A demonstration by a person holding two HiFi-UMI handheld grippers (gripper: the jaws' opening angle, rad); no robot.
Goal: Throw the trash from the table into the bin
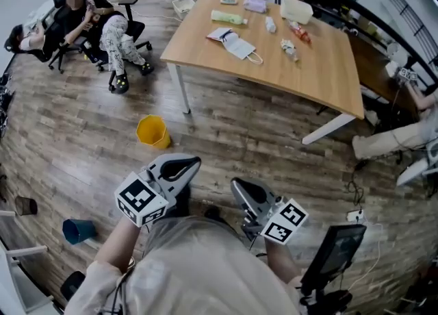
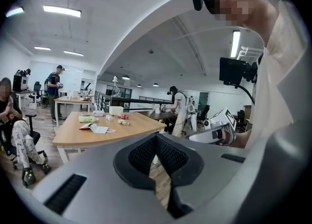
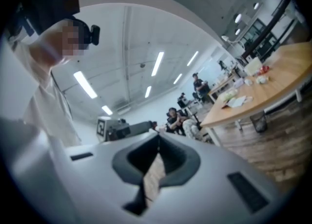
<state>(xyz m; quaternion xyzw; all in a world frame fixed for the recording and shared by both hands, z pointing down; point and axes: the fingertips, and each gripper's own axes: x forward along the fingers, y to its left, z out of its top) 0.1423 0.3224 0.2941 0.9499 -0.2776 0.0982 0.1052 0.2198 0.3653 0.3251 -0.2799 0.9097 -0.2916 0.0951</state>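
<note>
The wooden table (image 1: 328, 74) stands ahead of me with trash on it: a green packet (image 1: 228, 17), a face mask on paper (image 1: 236, 44), a red wrapper (image 1: 300, 31), a crumpled scrap (image 1: 288, 48) and a white box (image 1: 295, 9). A yellow bin (image 1: 152, 131) sits on the floor between me and the table's near left leg. My left gripper (image 1: 190, 164) and right gripper (image 1: 237, 185) are held close to my body, well short of the table. Both are shut and hold nothing. The left gripper view shows the table (image 2: 122, 129) beyond the shut jaws.
A person sits in an office chair (image 1: 102, 29) to the table's left. A blue bin (image 1: 79, 230) lies on the floor at my left. Another person's legs (image 1: 387, 139) and cables (image 1: 356, 214) are at the right. A screen (image 1: 335, 248) hangs at my right side.
</note>
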